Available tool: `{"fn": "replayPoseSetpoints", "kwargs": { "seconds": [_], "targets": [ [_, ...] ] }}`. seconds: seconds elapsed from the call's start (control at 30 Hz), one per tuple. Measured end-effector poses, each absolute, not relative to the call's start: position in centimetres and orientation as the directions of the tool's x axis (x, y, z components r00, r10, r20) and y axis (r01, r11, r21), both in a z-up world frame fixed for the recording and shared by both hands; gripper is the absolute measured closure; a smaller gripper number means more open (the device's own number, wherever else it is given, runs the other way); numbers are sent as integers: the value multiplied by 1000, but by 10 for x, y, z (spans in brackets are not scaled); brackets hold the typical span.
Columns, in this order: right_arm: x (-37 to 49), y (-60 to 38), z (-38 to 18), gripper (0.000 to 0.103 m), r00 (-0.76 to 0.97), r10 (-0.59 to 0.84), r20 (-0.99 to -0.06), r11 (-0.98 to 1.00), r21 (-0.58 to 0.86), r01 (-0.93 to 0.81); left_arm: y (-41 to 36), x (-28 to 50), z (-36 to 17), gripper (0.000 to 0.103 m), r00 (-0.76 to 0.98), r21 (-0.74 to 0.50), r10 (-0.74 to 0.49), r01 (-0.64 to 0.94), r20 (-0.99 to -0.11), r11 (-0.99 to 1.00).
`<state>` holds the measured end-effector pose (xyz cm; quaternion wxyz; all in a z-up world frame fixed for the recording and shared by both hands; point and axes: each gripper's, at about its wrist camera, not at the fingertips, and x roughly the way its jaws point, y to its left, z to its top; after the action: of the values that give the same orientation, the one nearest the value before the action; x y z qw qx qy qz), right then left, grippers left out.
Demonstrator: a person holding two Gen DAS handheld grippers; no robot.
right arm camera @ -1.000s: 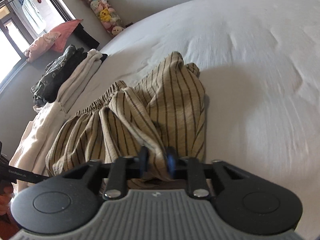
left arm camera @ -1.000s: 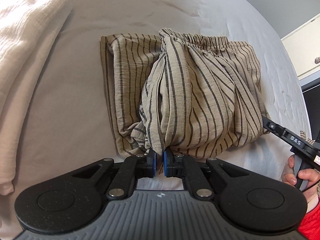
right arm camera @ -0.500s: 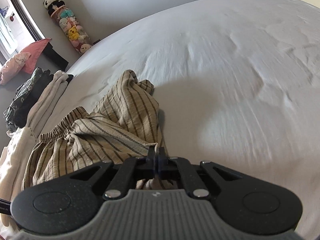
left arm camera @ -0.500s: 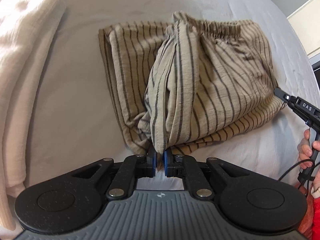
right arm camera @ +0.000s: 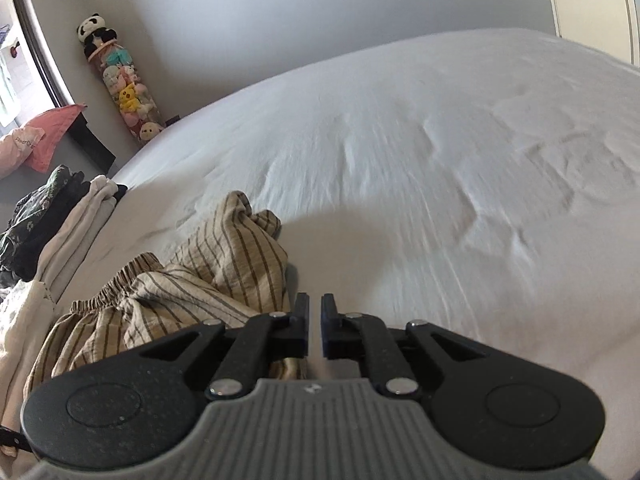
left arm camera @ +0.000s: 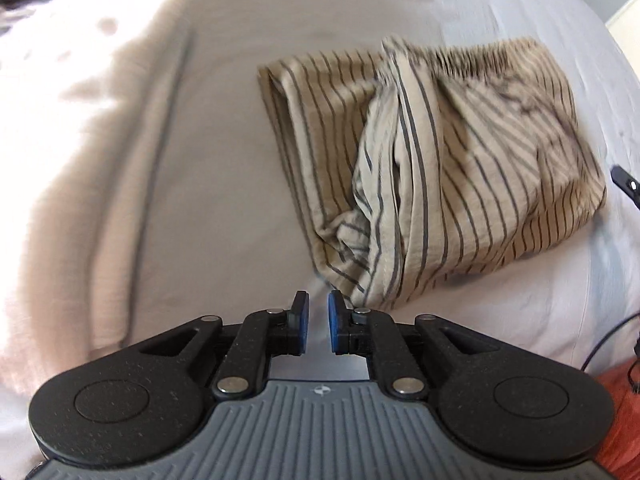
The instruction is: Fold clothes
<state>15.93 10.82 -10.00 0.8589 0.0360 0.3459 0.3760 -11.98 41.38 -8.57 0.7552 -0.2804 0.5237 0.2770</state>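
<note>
The tan striped garment (left arm camera: 460, 168) lies bunched and folded on the grey-white bed sheet (left arm camera: 224, 160), its elastic waistband along the far edge. My left gripper (left arm camera: 318, 300) hovers just short of its near corner, blue pads a narrow gap apart with only sheet showing between them. In the right wrist view the same garment (right arm camera: 240, 264) lies to the left of my right gripper (right arm camera: 315, 304), whose jaws are opening with nothing between them. A tip of the right gripper (left arm camera: 624, 178) shows at the right edge of the left wrist view.
A cream blanket (left arm camera: 80, 120) covers the bed's left side. Folded and dark clothes (right arm camera: 60, 208) are piled at the bed's far-left edge. A tall tube of plush toys (right arm camera: 120, 88) and a pink pillow (right arm camera: 40, 140) stand by the wall. Bare sheet (right arm camera: 440, 160) stretches to the right.
Both grippers have let go of the striped fabric and drawn back and up from it. The garment now lies loose on the bed, off to the right in the left wrist view.
</note>
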Motion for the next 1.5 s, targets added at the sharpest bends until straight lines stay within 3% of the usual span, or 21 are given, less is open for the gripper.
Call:
{"fn": "replayPoseSetpoints", "kwargs": {
  "seconds": [0.07,0.17,0.23,0.3,0.43,0.6,0.73,1.07,1.17,1.33,1.4,1.47,1.5],
  "targets": [
    [152,112,-95,94,475,695,-539,687,306,-659,412,-127,-69,92,359,-140,210,-739,-909,659],
    [141,121,-90,92,456,735,-503,638,285,-715,408,-128,-52,90,502,-245,251,-726,-828,643],
    [132,134,-89,85,429,762,-486,597,268,-756,403,-116,-49,89,585,-316,250,-693,-771,647],
    [121,148,-88,73,401,786,-470,550,237,-801,395,-94,-51,86,628,-335,264,-669,-732,664],
    [101,179,-93,66,352,820,-451,460,155,-874,372,-61,-65,86,649,-258,321,-634,-690,729],
    [83,213,-112,63,321,824,-466,375,23,-927,356,-45,-93,86,596,-99,364,-603,-715,792],
    [81,230,-133,61,329,794,-511,353,-53,-934,362,-36,-117,86,530,-48,352,-599,-771,799],
    [88,249,-158,57,344,750,-565,350,-103,-931,356,-17,-144,86,454,131,425,-548,-783,826],
    [88,249,-154,57,347,751,-562,352,-104,-930,355,-19,-138,86,462,130,429,-548,-777,826],
    [83,242,-133,57,367,774,-516,364,-112,-925,349,-39,-108,62,541,108,496,-596,-679,796],
    [80,235,-120,54,372,800,-471,372,-98,-923,345,-49,-97,39,559,119,549,-626,-621,771],
    [82,230,-112,40,371,815,-445,382,-69,-921,350,-54,-93,35,540,104,574,-666,-615,739],
    [85,229,-110,27,379,815,-438,396,-56,-917,353,-56,-92,35,529,95,583,-686,-617,722]
  ]
}}
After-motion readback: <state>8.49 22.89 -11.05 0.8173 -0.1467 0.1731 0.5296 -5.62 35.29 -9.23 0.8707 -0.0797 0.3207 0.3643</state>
